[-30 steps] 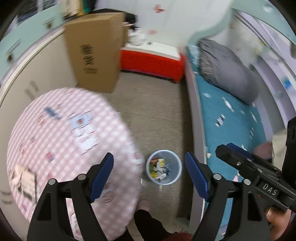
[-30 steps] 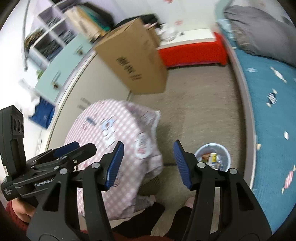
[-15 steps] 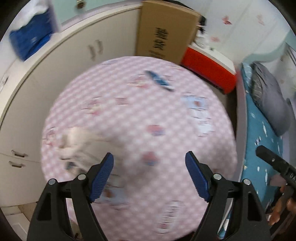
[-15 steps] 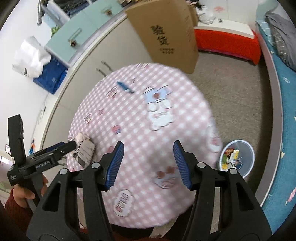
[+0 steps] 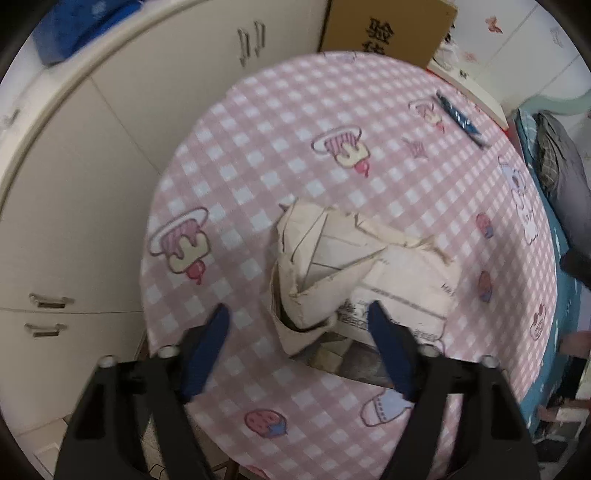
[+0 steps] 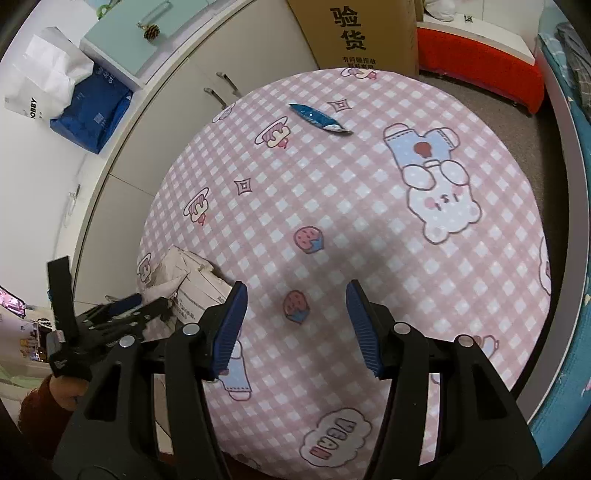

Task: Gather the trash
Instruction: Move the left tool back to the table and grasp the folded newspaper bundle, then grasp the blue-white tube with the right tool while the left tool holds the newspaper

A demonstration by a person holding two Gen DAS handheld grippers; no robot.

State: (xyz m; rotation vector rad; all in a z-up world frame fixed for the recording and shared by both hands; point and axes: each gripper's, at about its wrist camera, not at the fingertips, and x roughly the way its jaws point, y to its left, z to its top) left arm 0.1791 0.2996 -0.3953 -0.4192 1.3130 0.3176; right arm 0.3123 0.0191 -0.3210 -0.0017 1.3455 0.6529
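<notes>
The cardboard box (image 6: 354, 33) reads "验货"; the tablecloth (image 6: 369, 221) cloud reads "YEAH".

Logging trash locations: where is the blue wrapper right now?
The blue wrapper lies at the table's far edge, near the cardboard box; in the left wrist view it is upper right.

Cream cabinets (image 6: 177, 107) behind a pink-checked table (image 6: 369, 229) — cardboard box (image 6: 354, 33) (printed); red bench (image 6: 480, 70); grey floor (image 6: 517, 122)

I see soft, even indoor light. My left wrist view is motion-blurred. Fisheye bending darkens both views' corners.
</notes>
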